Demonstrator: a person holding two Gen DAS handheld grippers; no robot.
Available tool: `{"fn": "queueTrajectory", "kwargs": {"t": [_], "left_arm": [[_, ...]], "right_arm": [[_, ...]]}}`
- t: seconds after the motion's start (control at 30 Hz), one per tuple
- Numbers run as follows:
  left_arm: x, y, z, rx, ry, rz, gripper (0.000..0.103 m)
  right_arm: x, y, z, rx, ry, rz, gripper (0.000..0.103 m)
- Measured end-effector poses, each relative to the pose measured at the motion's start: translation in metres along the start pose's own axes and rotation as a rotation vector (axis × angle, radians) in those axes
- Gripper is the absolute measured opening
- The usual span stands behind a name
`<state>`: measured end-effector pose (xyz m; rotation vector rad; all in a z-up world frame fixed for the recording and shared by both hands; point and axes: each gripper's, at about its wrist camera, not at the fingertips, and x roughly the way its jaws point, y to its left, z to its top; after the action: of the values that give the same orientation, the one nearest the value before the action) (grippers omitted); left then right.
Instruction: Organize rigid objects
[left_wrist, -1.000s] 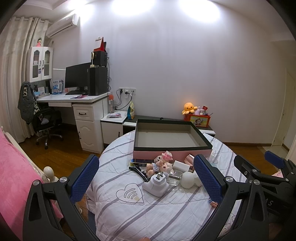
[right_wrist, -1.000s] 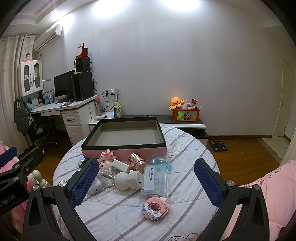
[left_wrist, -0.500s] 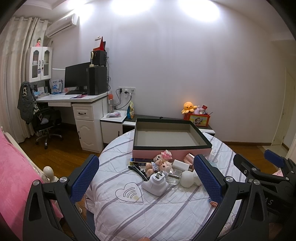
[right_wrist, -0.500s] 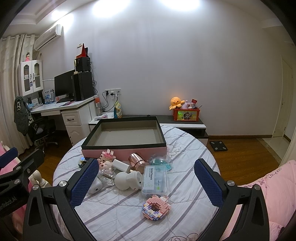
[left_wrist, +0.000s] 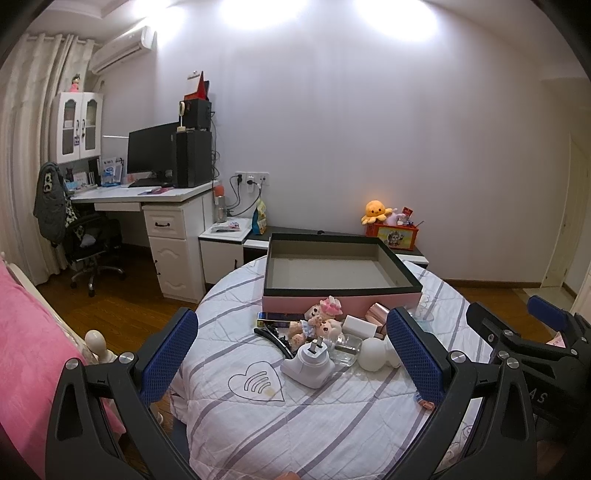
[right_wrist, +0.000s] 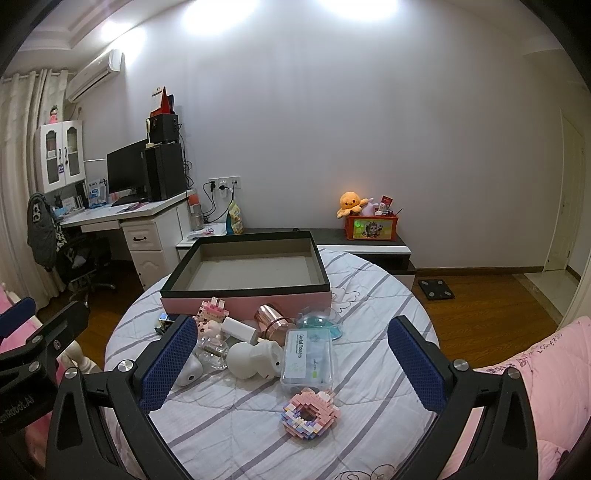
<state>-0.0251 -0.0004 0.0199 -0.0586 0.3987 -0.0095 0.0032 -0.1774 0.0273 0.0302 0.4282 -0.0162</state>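
The left gripper (left_wrist: 291, 354) hangs above the near edge of the round table (left_wrist: 332, 435) with its jaws spread wide, holding and touching nothing. The right gripper (right_wrist: 291, 363) is likewise wide apart and empty.

Between the left jaws lies a white plug adapter (left_wrist: 308, 363), prongs up, with a black hair clip (left_wrist: 275, 338) and a small doll (left_wrist: 319, 321) just beyond it. Between the right jaws sit a white rounded figure (right_wrist: 255, 358), a clear box of dental flossers (right_wrist: 307, 354), and, nearer, a pink brick-built ring (right_wrist: 309, 413). A copper-coloured cup (right_wrist: 272, 318) lies tipped behind them.

Beyond the clutter, an open pink box with a dark rim (right_wrist: 245, 273) stands with its front wall touching the pile.
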Motion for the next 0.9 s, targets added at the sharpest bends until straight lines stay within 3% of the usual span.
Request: {"fn": "queueTrajectory", "kwargs": {"t": [0.43, 0.77, 0.9], "left_arm": [[0.041, 0.01, -0.035, -0.002, 0.135, -0.002, 0.103], [0.09, 0.002, -0.067, 0.026, 0.269, -0.002, 0.103], [0.111, 0.0, -0.073, 0.027, 0.311, -0.002, 0.103]], "right_arm": [[0.029, -0.029, -0.022, 0.024, 0.096, -0.029, 0.103], [0.08, -0.045, -0.069, 0.025, 0.302, 0.004, 0.103], [0.092, -0.043, -0.081, 0.018, 0.346, 0.031, 0.103]]}}
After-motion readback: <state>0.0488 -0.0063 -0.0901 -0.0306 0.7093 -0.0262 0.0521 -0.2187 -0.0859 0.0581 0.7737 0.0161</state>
